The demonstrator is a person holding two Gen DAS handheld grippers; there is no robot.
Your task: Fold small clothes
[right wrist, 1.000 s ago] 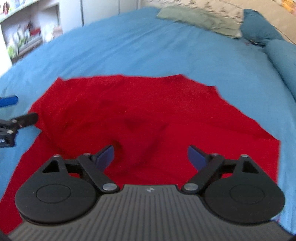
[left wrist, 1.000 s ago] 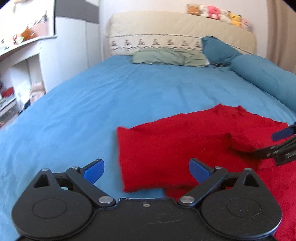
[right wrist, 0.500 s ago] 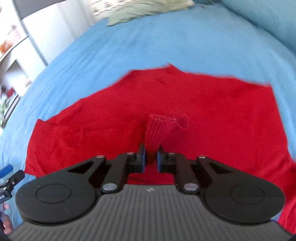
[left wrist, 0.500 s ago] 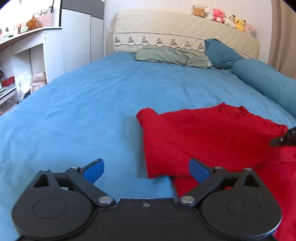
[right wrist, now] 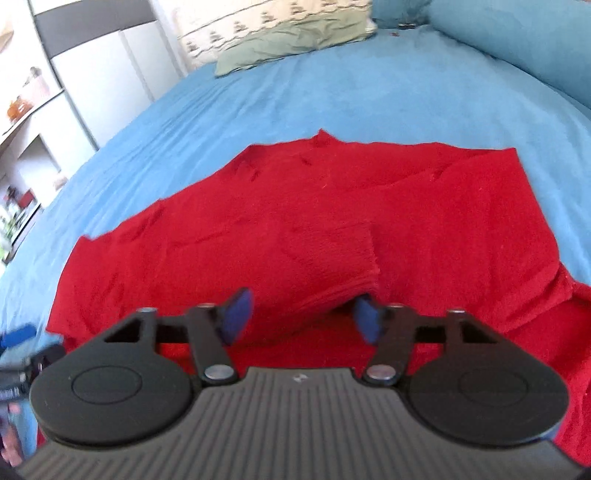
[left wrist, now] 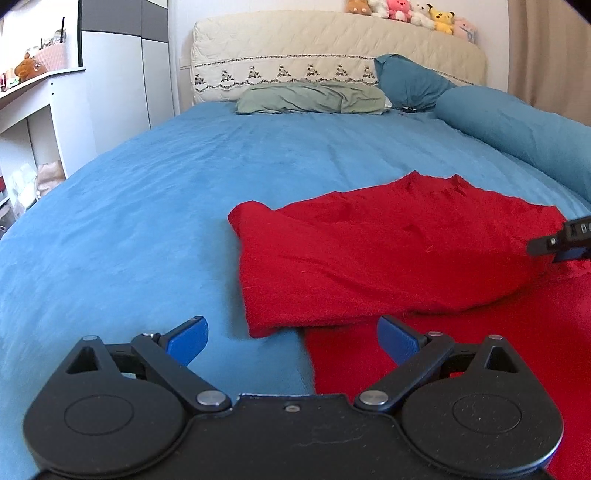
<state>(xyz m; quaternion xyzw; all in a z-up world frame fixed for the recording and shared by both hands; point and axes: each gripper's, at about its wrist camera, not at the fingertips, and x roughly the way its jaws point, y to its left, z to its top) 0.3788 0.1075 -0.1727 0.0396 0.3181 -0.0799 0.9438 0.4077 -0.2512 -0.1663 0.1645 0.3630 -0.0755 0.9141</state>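
A red knitted garment [left wrist: 369,258] lies spread on the blue bedspread [left wrist: 147,221], with one part folded over its body. My left gripper [left wrist: 291,334] is open and empty, hovering just before the folded part's near corner. In the right wrist view the garment [right wrist: 369,192] fills the middle, and a ribbed cuff [right wrist: 332,258] rests on it. My right gripper [right wrist: 301,319] has its jaws opening; the cuff's edge lies between the pads, which stand off it. The right gripper's tip [left wrist: 561,243] shows at the right edge of the left wrist view, and the left gripper [right wrist: 22,343] shows blurred at far left.
A green pillow [left wrist: 310,98], a teal pillow [left wrist: 410,81] and a long teal bolster [left wrist: 517,125] lie at the head and right side. Plush toys [left wrist: 406,11] sit on the cream headboard. White shelves [left wrist: 33,122] and a wardrobe stand beside the bed's left side.
The right gripper shut on the ribbed cuff, carried it across the garment, and its jaws have now parted, leaving the cuff lying there. The left gripper stayed open and sank slightly.
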